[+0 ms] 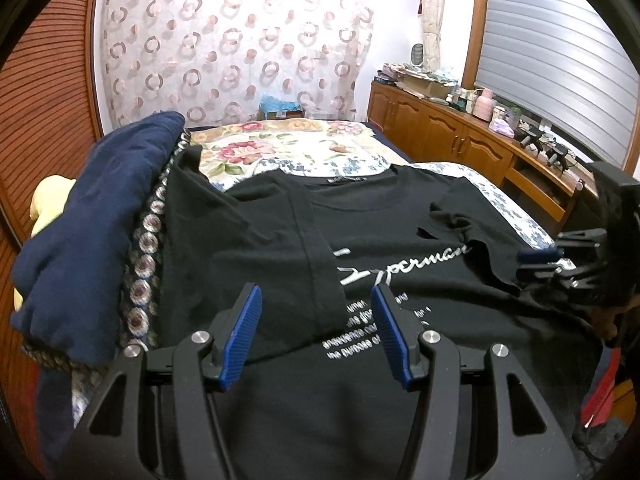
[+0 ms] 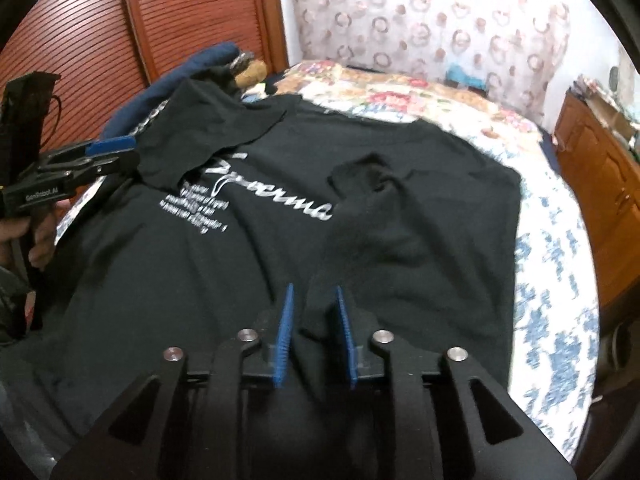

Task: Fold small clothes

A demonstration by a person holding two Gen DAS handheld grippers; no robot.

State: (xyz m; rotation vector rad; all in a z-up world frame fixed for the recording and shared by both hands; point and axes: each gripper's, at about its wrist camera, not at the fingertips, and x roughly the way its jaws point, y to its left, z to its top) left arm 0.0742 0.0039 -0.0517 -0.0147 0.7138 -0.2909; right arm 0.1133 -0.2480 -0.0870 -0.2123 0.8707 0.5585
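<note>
A black T-shirt (image 1: pixel 400 216) with white "Superman" lettering lies face up on the bed, collar at the far end. It also shows in the right wrist view (image 2: pixel 200 280). Both sleeves are folded in over the chest. My left gripper (image 1: pixel 316 336) is open just above the folded left sleeve, with cloth lying between the blue pads but not pinched. In the right wrist view it (image 2: pixel 116 152) sits at the left sleeve's edge. My right gripper (image 2: pixel 314 332) has its pads partly apart with a fold of the right sleeve's black cloth between them. It shows at the right edge of the left wrist view (image 1: pixel 540 262).
A navy garment (image 1: pixel 92 220) and a patterned cloth (image 1: pixel 148 256) are piled on the left of the bed. A floral bedspread (image 1: pixel 288 148) covers the far bed. A wooden cabinet (image 1: pixel 448 136) with clutter runs along the right. A slatted wooden door (image 2: pixel 192 20) stands on the left.
</note>
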